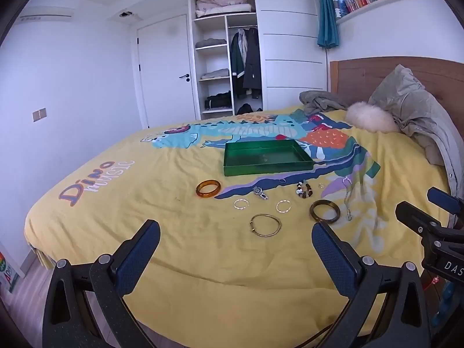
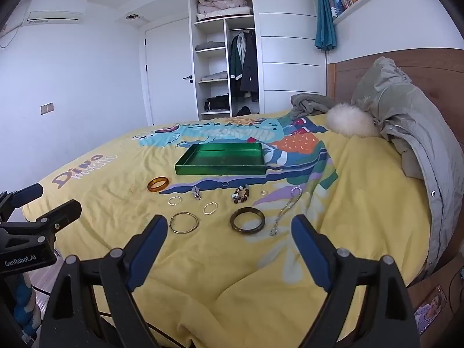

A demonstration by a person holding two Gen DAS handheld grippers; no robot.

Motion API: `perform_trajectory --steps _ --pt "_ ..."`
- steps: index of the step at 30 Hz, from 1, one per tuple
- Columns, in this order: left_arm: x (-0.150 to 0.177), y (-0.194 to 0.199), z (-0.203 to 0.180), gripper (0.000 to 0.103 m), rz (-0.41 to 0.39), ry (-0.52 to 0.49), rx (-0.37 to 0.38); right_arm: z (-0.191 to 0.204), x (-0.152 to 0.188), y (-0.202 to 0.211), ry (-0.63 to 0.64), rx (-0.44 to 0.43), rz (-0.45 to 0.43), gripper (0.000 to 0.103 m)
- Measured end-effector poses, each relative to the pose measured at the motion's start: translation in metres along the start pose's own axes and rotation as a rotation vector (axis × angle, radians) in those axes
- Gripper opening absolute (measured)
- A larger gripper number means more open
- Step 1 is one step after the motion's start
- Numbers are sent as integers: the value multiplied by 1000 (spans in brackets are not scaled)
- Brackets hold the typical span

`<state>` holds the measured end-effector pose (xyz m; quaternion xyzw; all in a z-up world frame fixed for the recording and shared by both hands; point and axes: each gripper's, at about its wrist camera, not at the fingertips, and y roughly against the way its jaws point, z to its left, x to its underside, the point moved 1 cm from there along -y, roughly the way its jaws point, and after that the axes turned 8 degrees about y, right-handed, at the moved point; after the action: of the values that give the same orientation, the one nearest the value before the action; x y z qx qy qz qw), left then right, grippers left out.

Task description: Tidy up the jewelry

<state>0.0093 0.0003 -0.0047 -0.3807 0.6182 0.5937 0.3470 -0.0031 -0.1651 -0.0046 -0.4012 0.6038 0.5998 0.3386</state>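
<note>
Jewelry lies spread on a yellow dinosaur bedspread [image 1: 179, 249] in front of an empty green tray [image 1: 265, 156] [image 2: 221, 158]. An amber bangle [image 1: 208, 188] [image 2: 158, 184] lies at the left. A thin gold bangle [image 1: 265, 225] [image 2: 184, 222] and a dark bangle [image 1: 324, 210] [image 2: 247, 220] lie nearest me. Beyond them are two small hoops [image 1: 241, 204] [image 2: 210, 208], a watch [image 1: 259, 193], a beaded bracelet [image 1: 304, 190] [image 2: 240, 195] and a silver chain [image 1: 348, 200] [image 2: 285, 208]. My left gripper [image 1: 236, 237] and right gripper [image 2: 229, 232] hover open over the near bed, holding nothing.
A grey jacket [image 2: 406, 133] and a white fur ball [image 2: 349, 123] lie against the wooden headboard [image 2: 420, 66] at right. An open wardrobe [image 1: 226, 49] and a door [image 1: 166, 69] stand beyond the bed. The right gripper's body [image 1: 435, 232] shows at the left wrist view's right edge.
</note>
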Motion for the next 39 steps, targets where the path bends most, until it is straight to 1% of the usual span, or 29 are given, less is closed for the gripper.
perform_trajectory --steps 3,12,13,16,24,39 --pt "-1 0 0 103 -2 -5 1 0 1 -1 13 12 7 87" --pt "-3 -3 10 103 -5 -2 -4 -1 0 -2 11 8 6 87" --pt "-1 -1 4 103 -10 -4 -7 -1 -1 -2 13 8 7 87" --pt "0 -1 5 103 -9 -5 -7 1 6 -4 18 9 12 87" --pt "3 -3 5 103 -6 1 -9 -2 4 -5 -1 -16 9 87" --pt "5 -4 8 103 -9 0 -8 -2 5 -3 -8 4 11 87"
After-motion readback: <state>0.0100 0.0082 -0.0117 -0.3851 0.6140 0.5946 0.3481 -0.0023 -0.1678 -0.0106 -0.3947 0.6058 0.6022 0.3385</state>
